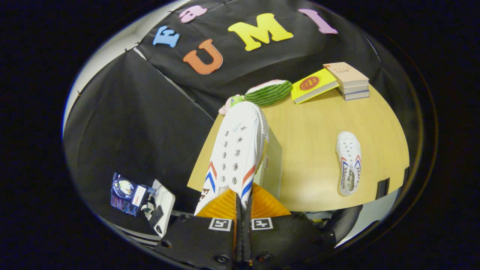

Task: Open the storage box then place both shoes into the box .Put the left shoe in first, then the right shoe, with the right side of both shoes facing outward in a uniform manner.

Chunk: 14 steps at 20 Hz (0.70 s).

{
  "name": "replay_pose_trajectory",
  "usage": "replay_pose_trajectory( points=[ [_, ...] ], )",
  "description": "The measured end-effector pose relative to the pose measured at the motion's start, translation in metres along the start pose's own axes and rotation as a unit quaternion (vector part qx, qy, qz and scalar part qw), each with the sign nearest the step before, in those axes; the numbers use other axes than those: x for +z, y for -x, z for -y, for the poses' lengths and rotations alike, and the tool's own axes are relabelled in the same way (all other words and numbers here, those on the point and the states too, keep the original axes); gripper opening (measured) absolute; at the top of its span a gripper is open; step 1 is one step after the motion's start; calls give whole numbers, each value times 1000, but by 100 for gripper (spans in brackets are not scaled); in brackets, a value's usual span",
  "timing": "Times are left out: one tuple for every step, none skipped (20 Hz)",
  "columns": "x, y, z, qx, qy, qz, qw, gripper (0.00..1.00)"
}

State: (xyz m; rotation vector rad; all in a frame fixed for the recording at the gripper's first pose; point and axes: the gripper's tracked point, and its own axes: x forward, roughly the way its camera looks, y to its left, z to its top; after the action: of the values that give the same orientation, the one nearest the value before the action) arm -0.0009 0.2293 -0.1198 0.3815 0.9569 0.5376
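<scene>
A white canvas shoe with red and blue stripes hangs from my gripper, toe pointing away, above the table. Both fingers press together on its heel collar, so the gripper is shut on it. Just behind and right of the held shoe stands the pale storage box; the shoe hides most of it and I cannot tell whether its lid is open. The second white shoe lies sole-down on the wooden table, off to the right of the fingers, toe pointing away.
At the table's far edge lie a watermelon-shaped plush, a small pink and green toy, a yellow book and a stack of books. Below the table's left edge sit a colourful package and a white device.
</scene>
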Motion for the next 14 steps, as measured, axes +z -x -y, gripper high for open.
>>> replay_pose_trajectory(
  points=[
    [2, -10, -10, 4, -2, -6, 1000, 6],
    [4, -21, -18, 6, -1, -13, 1000, 6],
    [6, -34, -24, 7, -3, -18, 1000, 6],
    [7, -47, -30, 6, -7, -24, 1000, 6],
    [5, -59, -35, 4, -8, -35, 999, 6],
    [2, -72, -38, 0, -13, -45, 999, 6],
    [0, -86, -40, -3, -19, -54, 998, 6],
    [-2, -99, -42, -6, -22, -62, 998, 6],
    [-6, -112, -42, -10, -27, -70, 997, 6],
    [-10, -125, -42, -12, -34, -83, 996, 6],
    [-15, -135, -42, -14, -46, -93, 995, 6],
    [-18, -145, -41, -18, -54, -98, 994, 6],
    [-20, -154, -40, -24, -57, -102, 993, 6],
    [-21, -161, -37, -33, -59, -105, 992, 6]
  ],
)
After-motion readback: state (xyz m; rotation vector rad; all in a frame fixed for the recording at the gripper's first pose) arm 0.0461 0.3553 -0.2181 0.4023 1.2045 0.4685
